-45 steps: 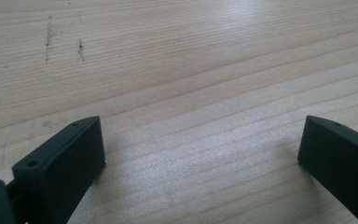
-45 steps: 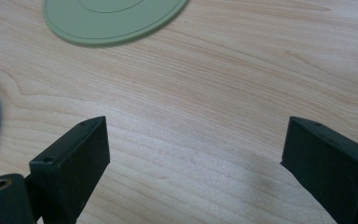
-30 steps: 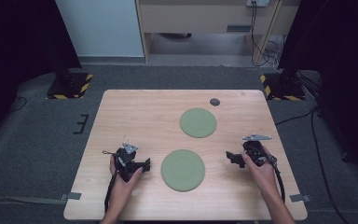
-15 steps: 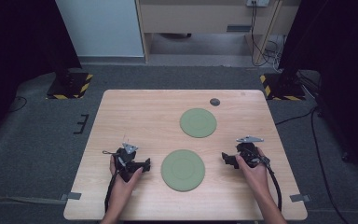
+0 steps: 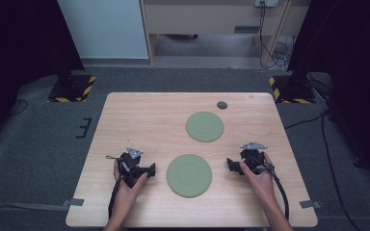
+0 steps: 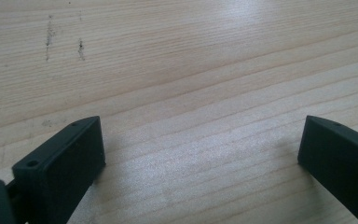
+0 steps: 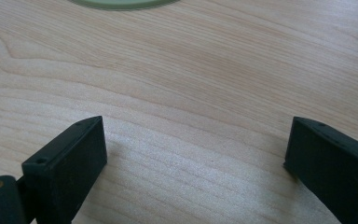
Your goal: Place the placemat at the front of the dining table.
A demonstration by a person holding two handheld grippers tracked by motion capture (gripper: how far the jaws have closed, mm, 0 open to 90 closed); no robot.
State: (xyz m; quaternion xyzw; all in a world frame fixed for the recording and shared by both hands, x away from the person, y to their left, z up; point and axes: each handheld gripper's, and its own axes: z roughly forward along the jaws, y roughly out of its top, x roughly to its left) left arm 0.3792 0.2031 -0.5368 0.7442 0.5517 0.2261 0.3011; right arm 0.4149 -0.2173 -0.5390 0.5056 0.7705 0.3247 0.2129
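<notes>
Two green round plates lie on the wooden table (image 5: pixel 139 120): a near plate (image 5: pixel 189 175) between my hands and a far plate (image 5: pixel 204 126) toward the back. My left gripper (image 5: pixel 150 169) rests low at the near plate's left, jaws wide apart over bare wood (image 6: pixel 200 154). To the right of the near plate sits my right gripper (image 5: pixel 231 164), also open, with nothing between its jaws (image 7: pixel 196 158). A green plate's edge (image 7: pixel 121 3) shows at the top of the right gripper view.
A small dark round disc (image 5: pixel 222 105) lies near the table's back edge. Grey carpet surrounds the table, with black stands on striped bases (image 5: pixel 72 89) at the back corners and cables (image 5: pixel 270 43) behind.
My right gripper has moved left and slightly nearer, closer to the near plate. The left gripper has stayed where it was.
</notes>
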